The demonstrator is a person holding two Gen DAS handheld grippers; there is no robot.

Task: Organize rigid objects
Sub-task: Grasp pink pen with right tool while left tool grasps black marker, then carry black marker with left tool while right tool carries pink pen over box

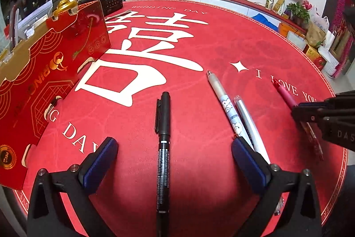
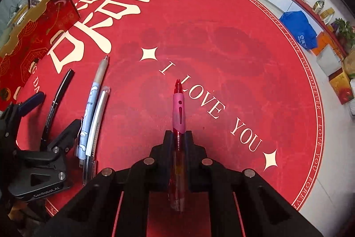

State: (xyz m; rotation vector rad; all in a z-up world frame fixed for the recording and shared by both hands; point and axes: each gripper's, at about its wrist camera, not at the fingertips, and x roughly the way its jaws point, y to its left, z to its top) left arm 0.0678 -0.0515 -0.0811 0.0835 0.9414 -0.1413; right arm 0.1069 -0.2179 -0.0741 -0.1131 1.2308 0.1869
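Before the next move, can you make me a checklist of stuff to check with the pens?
1. Right hand-held gripper shut on the pink pen: ok.
2. Left hand-held gripper open: ok.
3. Black marker lies between the left fingers, untouched: ok.
4. Blue cartoon pen and silver pen close beside the left gripper's right finger; may get bumped: not ok.
5. Red gift box open and ready for pens: cannot tell.

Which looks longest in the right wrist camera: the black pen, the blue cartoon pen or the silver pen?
1. blue cartoon pen
2. silver pen; its lower end is partly hidden.
3. black pen, about like the silver one, so that order is unsure.
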